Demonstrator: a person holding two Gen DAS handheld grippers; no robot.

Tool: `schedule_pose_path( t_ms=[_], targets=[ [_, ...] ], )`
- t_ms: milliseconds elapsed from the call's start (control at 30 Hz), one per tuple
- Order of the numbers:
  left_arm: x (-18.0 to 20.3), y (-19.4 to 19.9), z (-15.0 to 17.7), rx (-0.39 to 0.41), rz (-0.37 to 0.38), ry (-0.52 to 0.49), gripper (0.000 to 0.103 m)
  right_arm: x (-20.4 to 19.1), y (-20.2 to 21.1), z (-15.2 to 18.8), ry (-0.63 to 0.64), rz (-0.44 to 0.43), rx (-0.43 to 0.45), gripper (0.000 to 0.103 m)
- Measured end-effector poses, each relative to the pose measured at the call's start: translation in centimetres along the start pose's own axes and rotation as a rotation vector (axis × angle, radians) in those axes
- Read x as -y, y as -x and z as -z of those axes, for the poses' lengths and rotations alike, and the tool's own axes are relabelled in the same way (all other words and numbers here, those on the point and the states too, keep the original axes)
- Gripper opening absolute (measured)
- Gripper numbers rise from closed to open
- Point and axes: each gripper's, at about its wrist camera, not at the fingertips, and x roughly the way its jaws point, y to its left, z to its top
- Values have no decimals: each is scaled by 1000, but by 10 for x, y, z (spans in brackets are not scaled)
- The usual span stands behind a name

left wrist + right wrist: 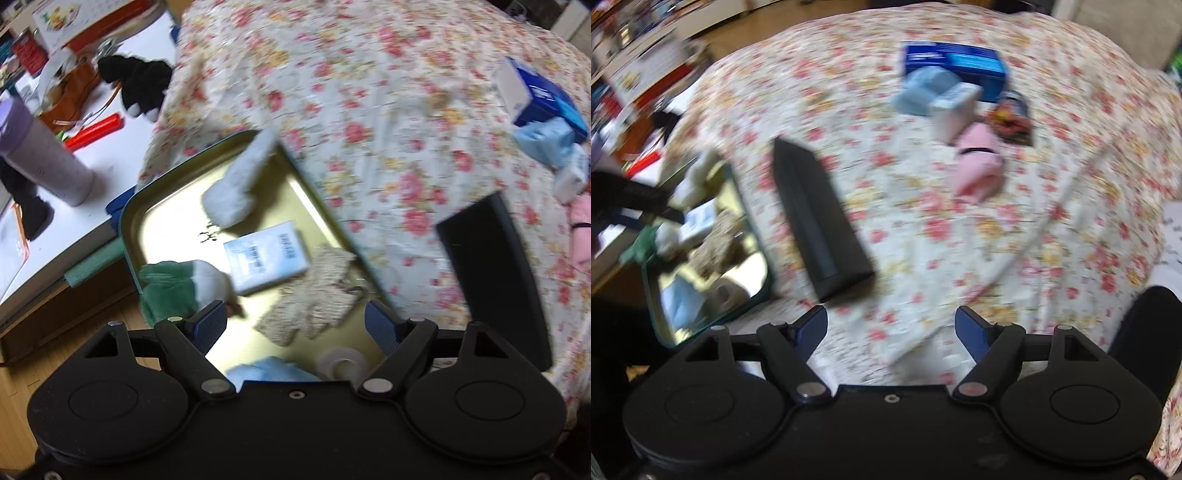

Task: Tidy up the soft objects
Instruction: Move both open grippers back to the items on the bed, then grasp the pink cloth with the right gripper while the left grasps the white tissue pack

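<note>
A gold tin tray [166,206] with a teal rim lies at the bed's edge. In it are a white fluffy sock [236,184], a green-and-white sock [173,288], a beige knitted piece [314,295], a white tissue pack [266,254], a pale blue cloth [269,369] and a tape roll [341,363]. My left gripper [295,325] is open and empty just above the tray. My right gripper [891,328] is open and empty over the floral bedspread [923,221]. A pink soft item [979,162] and a light blue cloth [923,90] lie farther up the bed. The tray also shows in the right wrist view [753,236].
A long black box [816,218] lies on the bed beside the tray. A blue box [960,61], a white pack [955,107] and a colourful packet [1012,118] lie near the pink item. A white desk [110,158] at left holds a purple bottle [44,155], black gloves [140,85] and clutter.
</note>
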Motion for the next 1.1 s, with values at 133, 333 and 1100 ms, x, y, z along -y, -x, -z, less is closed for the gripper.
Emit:
schedule_pose_path(
  t_ms=[133, 333, 1100],
  targets=[
    [29, 15, 1, 16, 13, -48, 78, 41, -7, -11, -97, 19, 10, 75],
    [74, 29, 1, 30, 35, -127, 78, 92, -18, -19, -216, 49, 12, 75],
    [192, 24, -32, 4, 49, -312, 78, 178, -80, -67, -409, 90, -40, 75]
  ],
)
